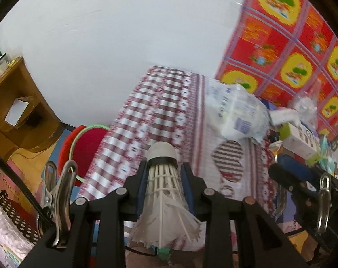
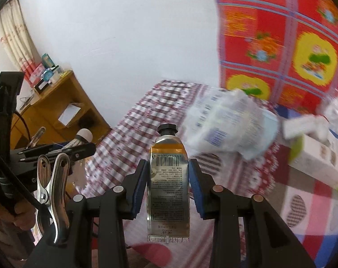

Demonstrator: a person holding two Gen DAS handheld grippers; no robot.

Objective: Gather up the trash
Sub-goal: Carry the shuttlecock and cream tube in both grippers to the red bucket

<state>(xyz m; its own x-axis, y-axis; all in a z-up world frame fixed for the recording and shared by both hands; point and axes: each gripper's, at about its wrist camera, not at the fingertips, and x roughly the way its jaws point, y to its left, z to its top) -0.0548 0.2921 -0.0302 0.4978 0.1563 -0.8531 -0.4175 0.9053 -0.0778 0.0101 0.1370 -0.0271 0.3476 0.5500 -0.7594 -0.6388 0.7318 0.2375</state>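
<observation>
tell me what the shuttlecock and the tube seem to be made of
Shuttlecock: white feather skirt, frayed at the edges, likely real feathers; rounded matte white cap, possibly cork under a cover.
Tube: shiny, creased silver body with a crimped flat end, looks like metal or foil laminate; black faceted screw cap, probably plastic.

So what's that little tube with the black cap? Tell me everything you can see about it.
The tube is a small, silvery, metal-looking squeeze tube with an amber band near its shoulder, a faceted black screw cap, a barcode, fine print, and a flat crimped bottom edge. It looks closed and uncrushed. It stands cap away from the camera, held in the right gripper, whose blue pads press its two sides, above the checked cloth.
</observation>
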